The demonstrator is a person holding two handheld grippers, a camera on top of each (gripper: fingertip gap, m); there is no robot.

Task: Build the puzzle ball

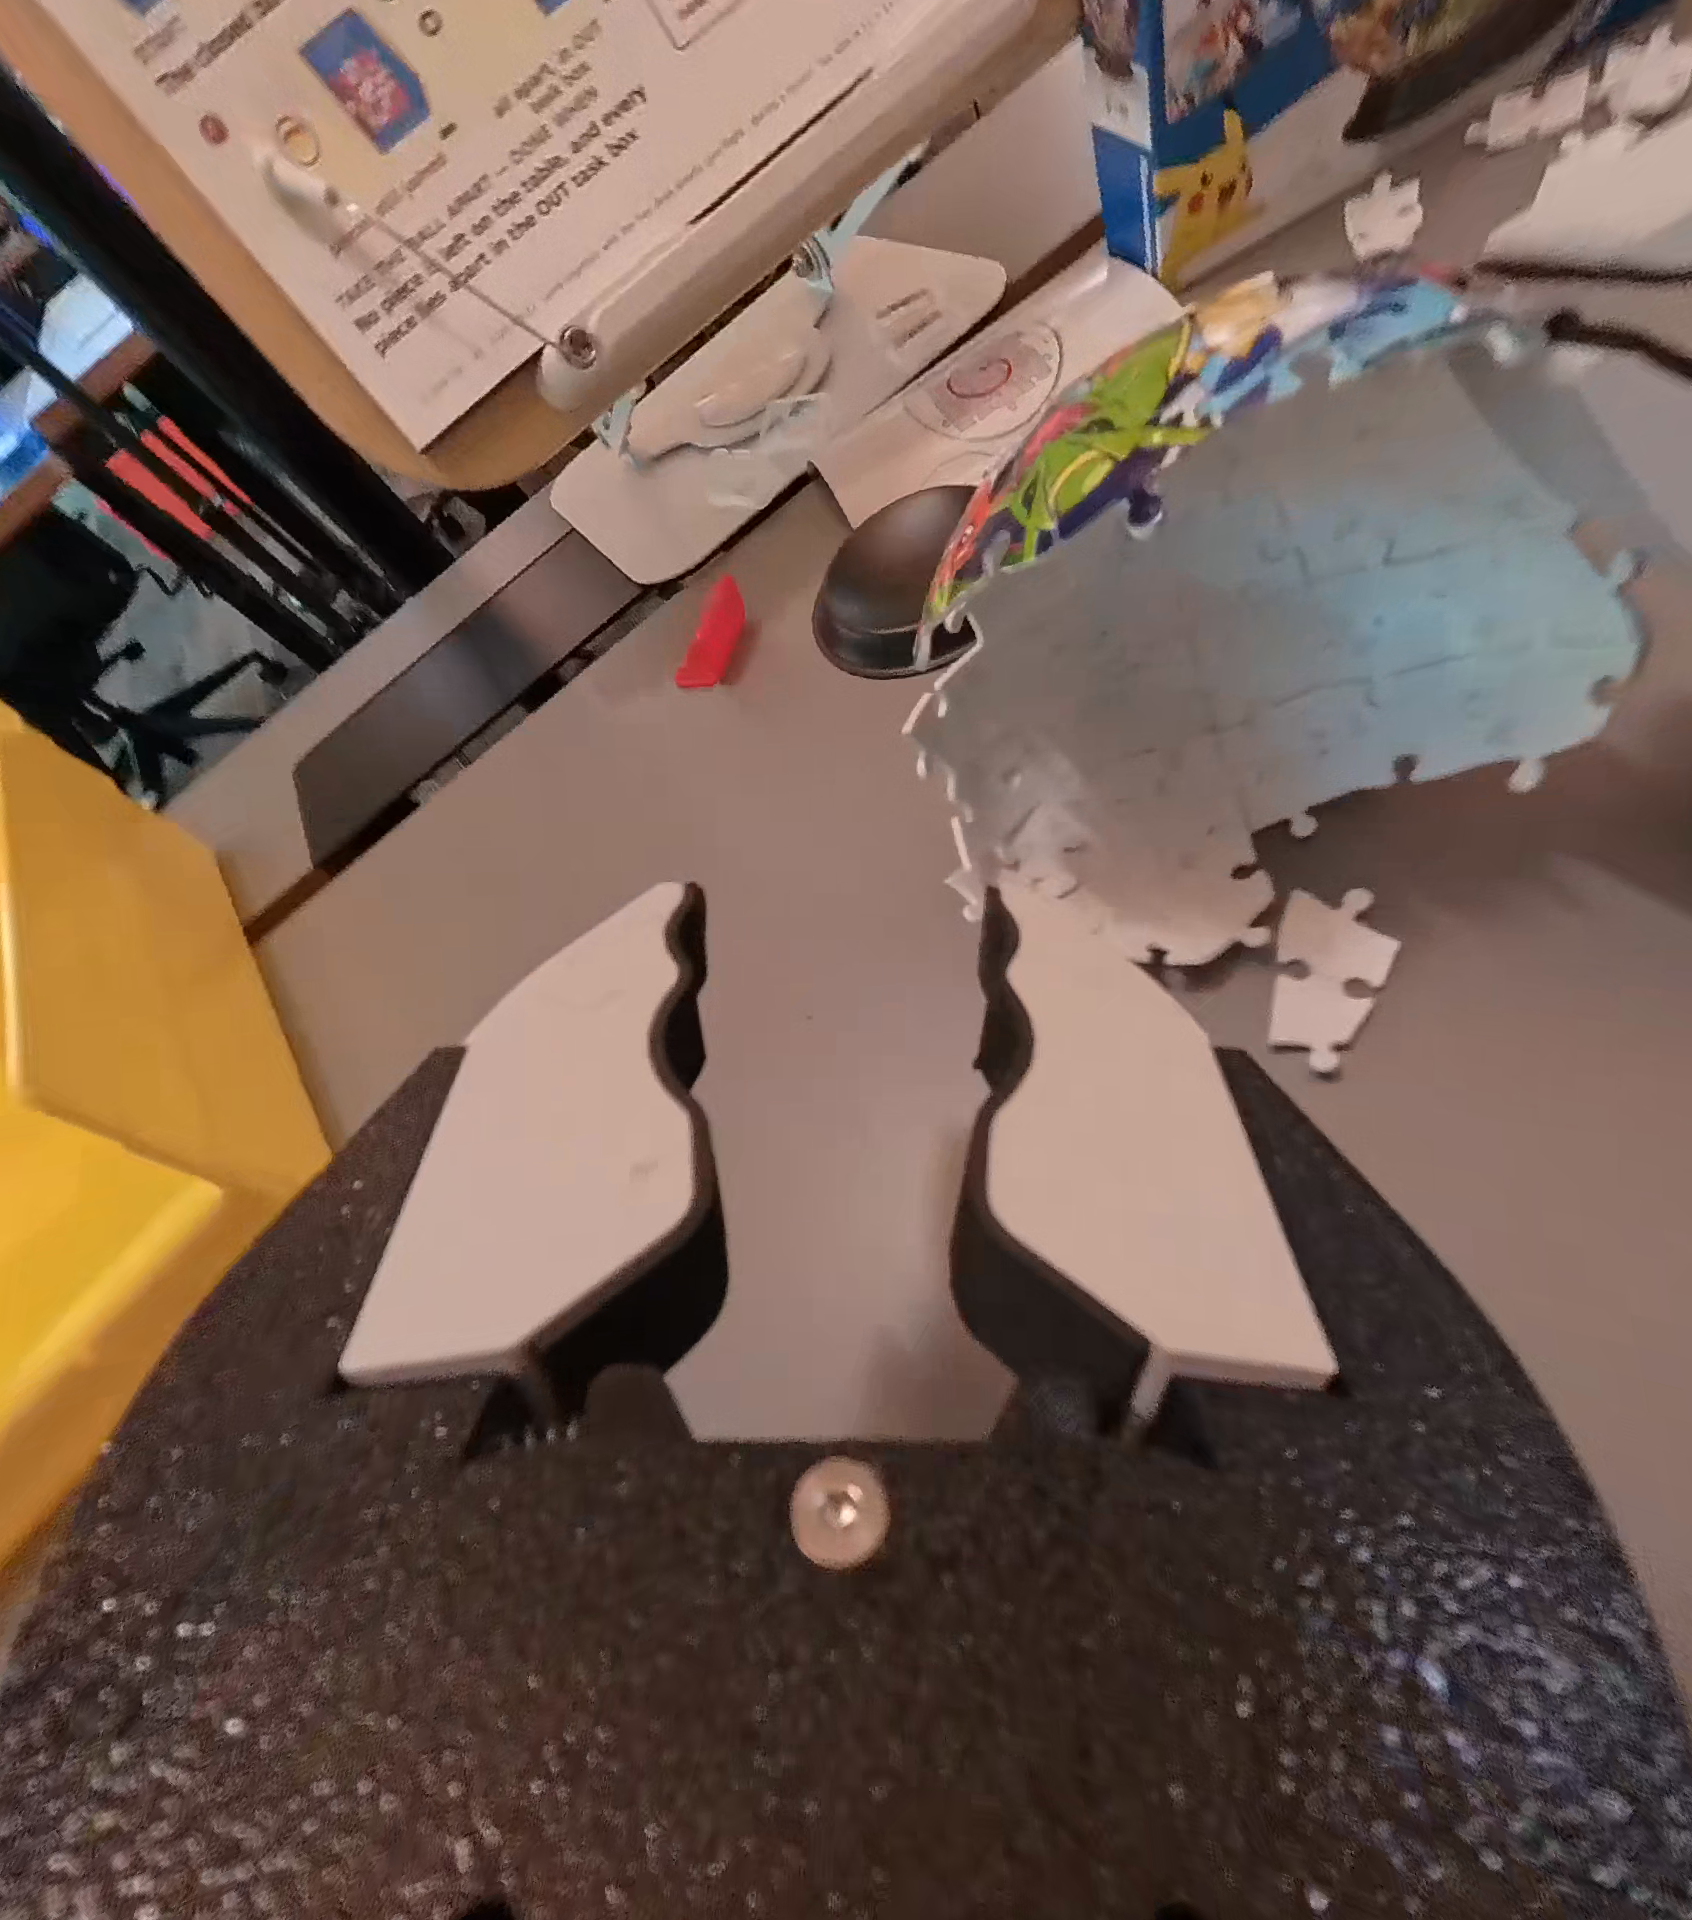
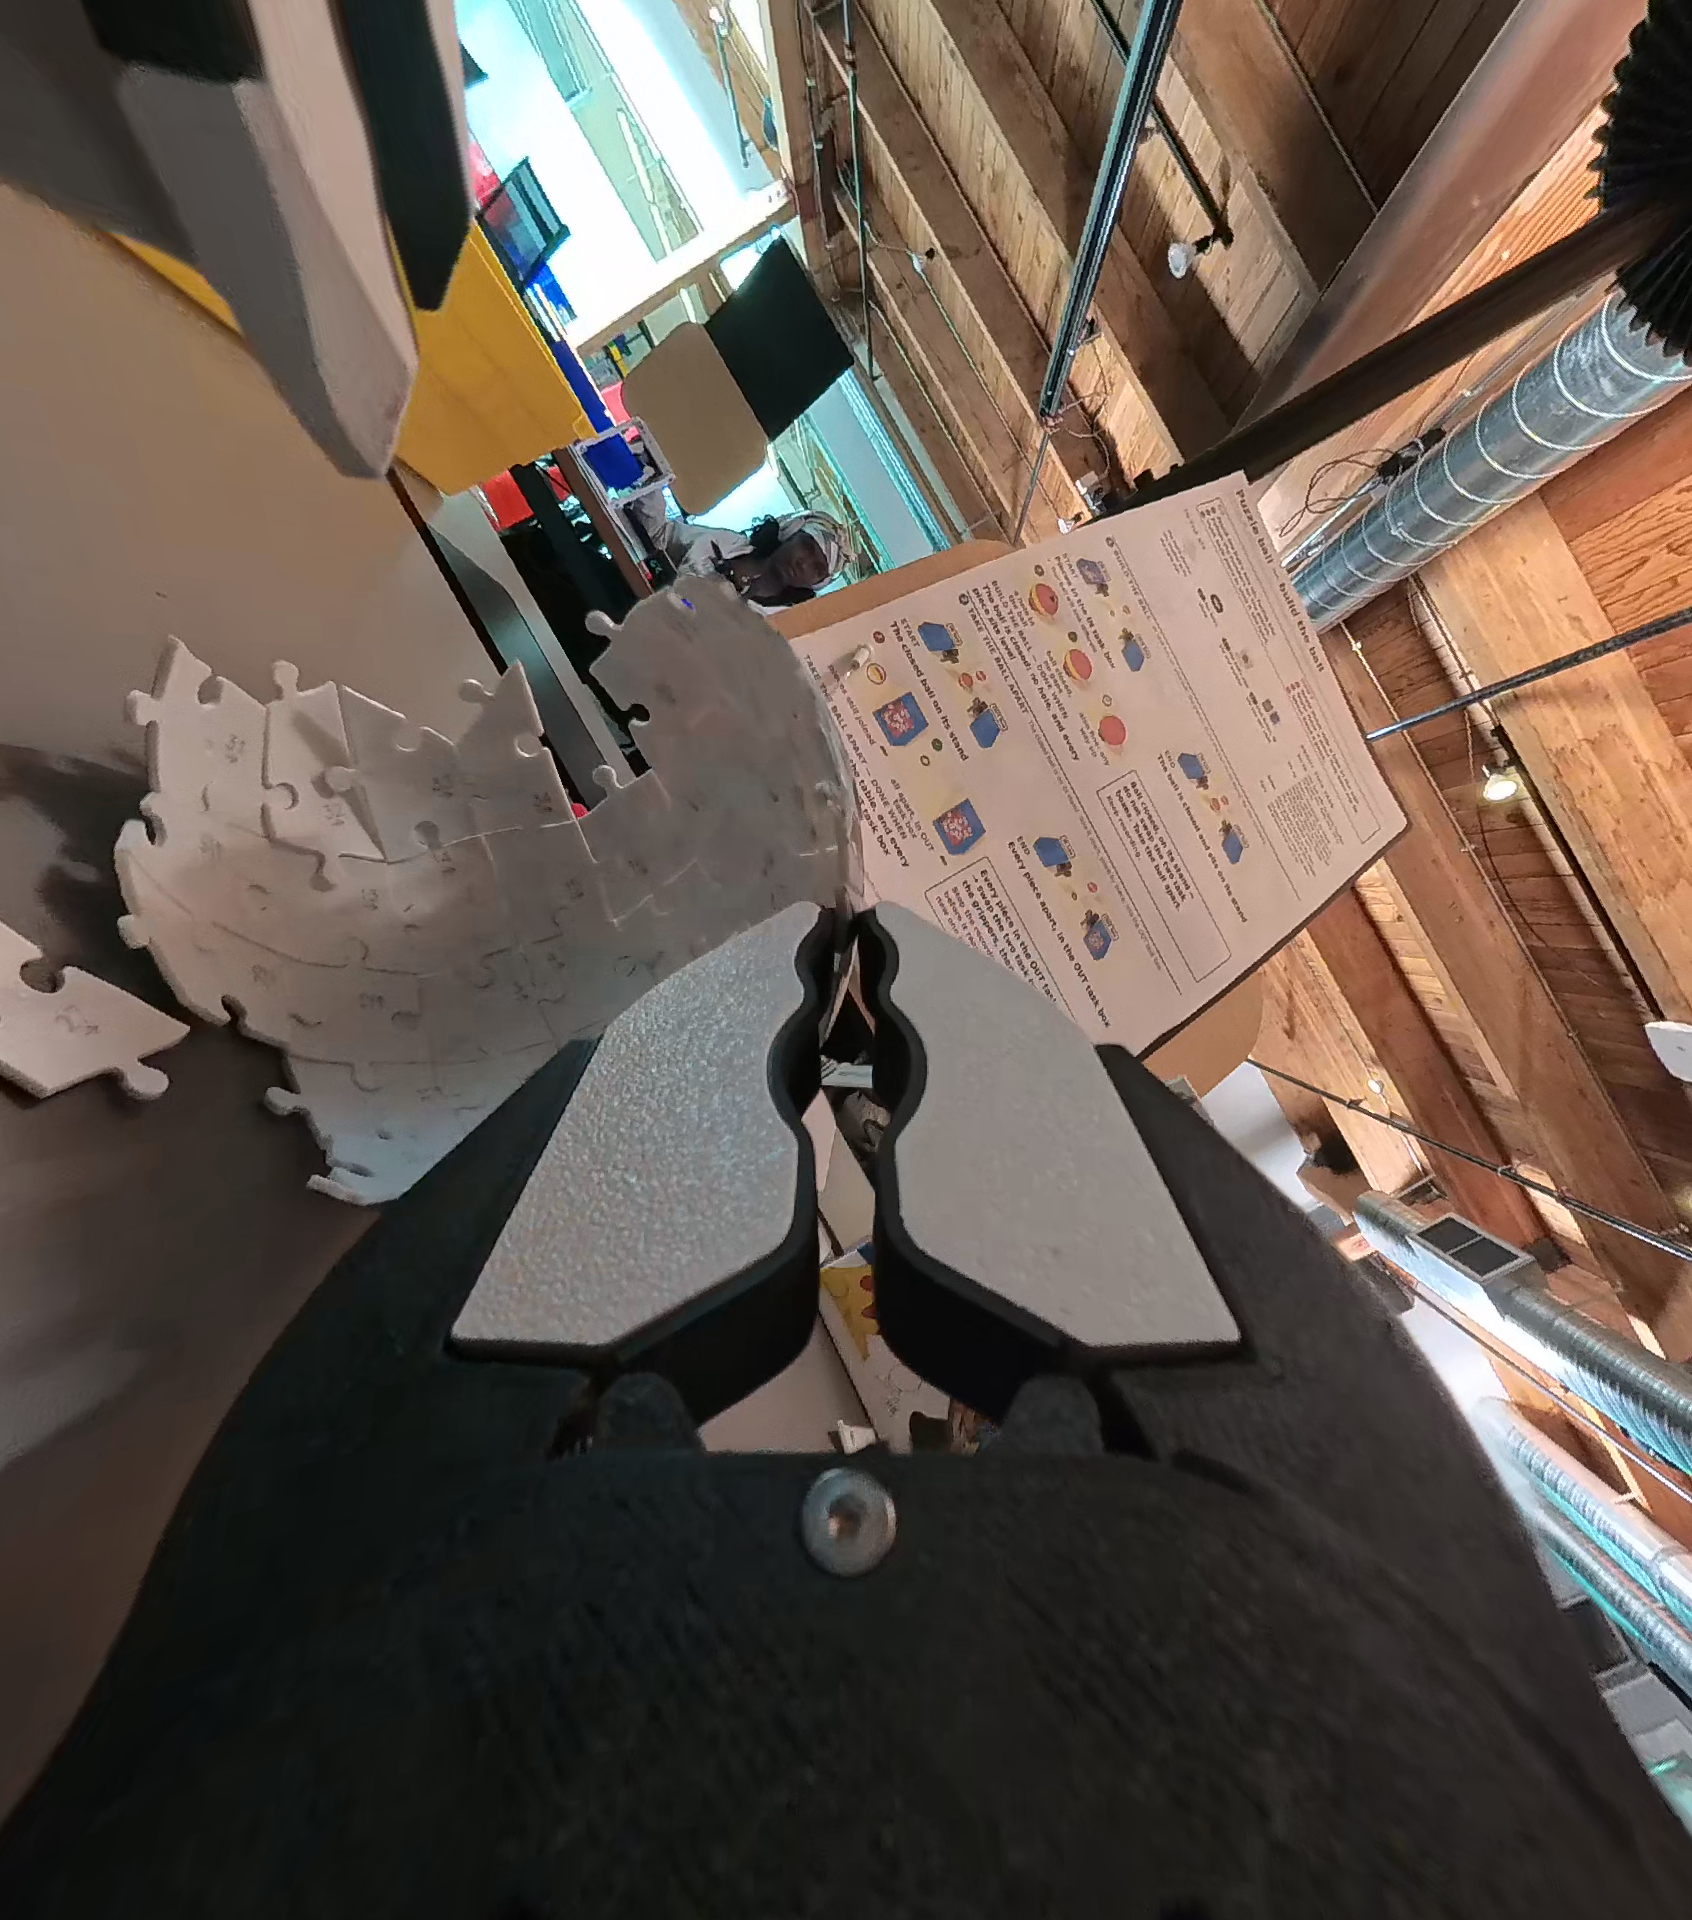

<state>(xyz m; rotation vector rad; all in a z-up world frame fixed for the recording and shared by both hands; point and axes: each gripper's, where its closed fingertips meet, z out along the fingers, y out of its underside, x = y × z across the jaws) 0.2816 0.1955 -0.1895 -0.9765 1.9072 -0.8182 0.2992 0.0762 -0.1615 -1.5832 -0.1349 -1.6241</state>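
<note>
The partly built puzzle ball (image 1: 1289, 644) is a curved shell, white inside and coloured outside. It stands tilted on its edge on the grey table (image 1: 821, 810), right of my left gripper (image 1: 837, 914), which is open, empty and just short of its lower rim. In the right wrist view the shell (image 2: 468, 883) fills the left middle. My right gripper (image 2: 847, 925) is shut on its upper rim. Two joined loose pieces (image 1: 1330, 977) lie by the shell and also show in the right wrist view (image 2: 21, 997). The left gripper's finger (image 2: 302, 260) shows at the top left there.
A yellow bin (image 1: 42, 1091) stands at the left. A black dome stand (image 1: 878, 592) and a red piece (image 1: 712, 634) lie behind the shell. An instruction board (image 1: 468, 156), a blue puzzle box (image 1: 1164, 135) and several loose white pieces (image 1: 1382, 213) are at the back.
</note>
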